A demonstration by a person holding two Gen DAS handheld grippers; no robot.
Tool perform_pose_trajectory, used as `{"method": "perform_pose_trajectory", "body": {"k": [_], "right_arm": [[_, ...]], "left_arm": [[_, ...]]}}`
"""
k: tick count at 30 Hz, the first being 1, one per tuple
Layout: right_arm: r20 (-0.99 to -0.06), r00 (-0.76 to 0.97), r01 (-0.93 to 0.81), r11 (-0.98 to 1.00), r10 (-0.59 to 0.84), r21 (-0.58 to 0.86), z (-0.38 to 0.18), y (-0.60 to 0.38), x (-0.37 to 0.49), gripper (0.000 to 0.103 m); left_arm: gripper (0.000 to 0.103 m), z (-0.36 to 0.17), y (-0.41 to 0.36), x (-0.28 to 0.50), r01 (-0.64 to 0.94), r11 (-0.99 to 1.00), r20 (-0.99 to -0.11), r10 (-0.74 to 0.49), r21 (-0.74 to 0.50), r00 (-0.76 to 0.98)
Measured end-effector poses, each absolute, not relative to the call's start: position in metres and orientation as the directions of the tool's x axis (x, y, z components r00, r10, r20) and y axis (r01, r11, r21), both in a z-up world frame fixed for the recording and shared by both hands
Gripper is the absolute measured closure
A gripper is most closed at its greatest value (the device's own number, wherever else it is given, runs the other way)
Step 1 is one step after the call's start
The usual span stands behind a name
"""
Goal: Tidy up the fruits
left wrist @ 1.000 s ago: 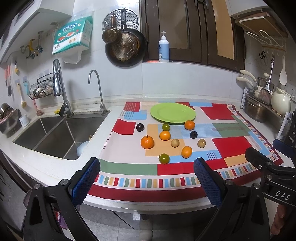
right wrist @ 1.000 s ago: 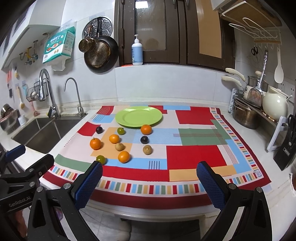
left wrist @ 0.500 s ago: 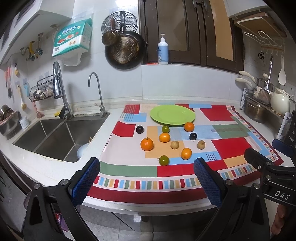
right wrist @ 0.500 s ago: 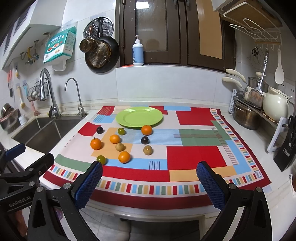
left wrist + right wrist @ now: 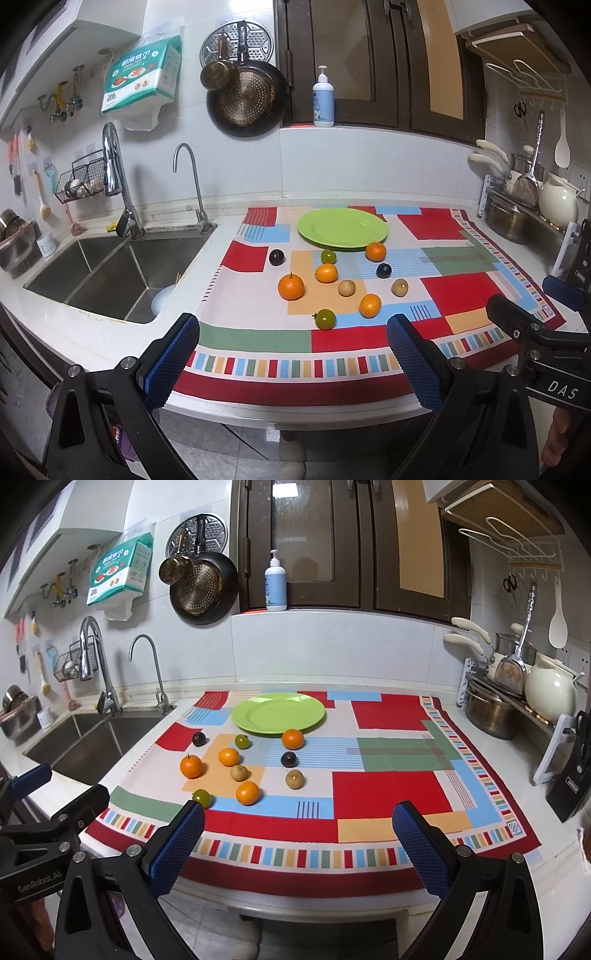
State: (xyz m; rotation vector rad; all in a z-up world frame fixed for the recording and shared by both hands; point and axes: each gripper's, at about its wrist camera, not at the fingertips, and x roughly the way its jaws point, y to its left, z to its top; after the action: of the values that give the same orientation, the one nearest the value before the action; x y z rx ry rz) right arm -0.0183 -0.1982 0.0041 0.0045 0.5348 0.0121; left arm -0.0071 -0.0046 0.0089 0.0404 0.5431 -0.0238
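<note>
Left gripper [image 5: 291, 354] and right gripper [image 5: 297, 836] spread wide (nothing held) before fruits [image 5: 327, 273]

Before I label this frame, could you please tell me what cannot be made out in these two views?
- Left wrist view: the bowl-like pale object in the sink is half hidden by the sink's near wall.
- Right wrist view: the nearest green fruit is partly covered by the right tongs' blue pad.
- Both views: the brown fruits' kind is too small to tell.

White counter [image 5: 110, 343], patterned cloth [image 5: 369, 354], perhaps wrinkled
</note>
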Motion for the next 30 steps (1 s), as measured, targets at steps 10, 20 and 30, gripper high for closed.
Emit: {"method": "perform_pose_trajectory", "body": {"k": [10, 20, 30], "right_arm": [[-0.523, 0.852, -0.028, 1.0, 0.024, 0.001, 0.001, -0.195, -0.01, 0.001], [-0.553, 0.831, -0.065, 0.998, 0.055, 0.0, -0.014, -0.188, 0.018, 0.001], [-0.63, 0.767, -0.153, 0.988, 0.118, -0.002, -0.043, -0.173, 0.066, 0.018]], "left_arm": [[0.0, -0.002, -0.005, 0.005, 0.056, 0.998, -0.528, -0.026, 0.041, 0.849], [0.009, -0.017, -0.007, 0.03, 0.128, 0.989, -0.521, -0.072, 0.071, 0.851], [0.031, -0.046, -0.016, 0.078, 0.268, 0.957, -0.594, -0.154, 0.108, 0.79]]}}
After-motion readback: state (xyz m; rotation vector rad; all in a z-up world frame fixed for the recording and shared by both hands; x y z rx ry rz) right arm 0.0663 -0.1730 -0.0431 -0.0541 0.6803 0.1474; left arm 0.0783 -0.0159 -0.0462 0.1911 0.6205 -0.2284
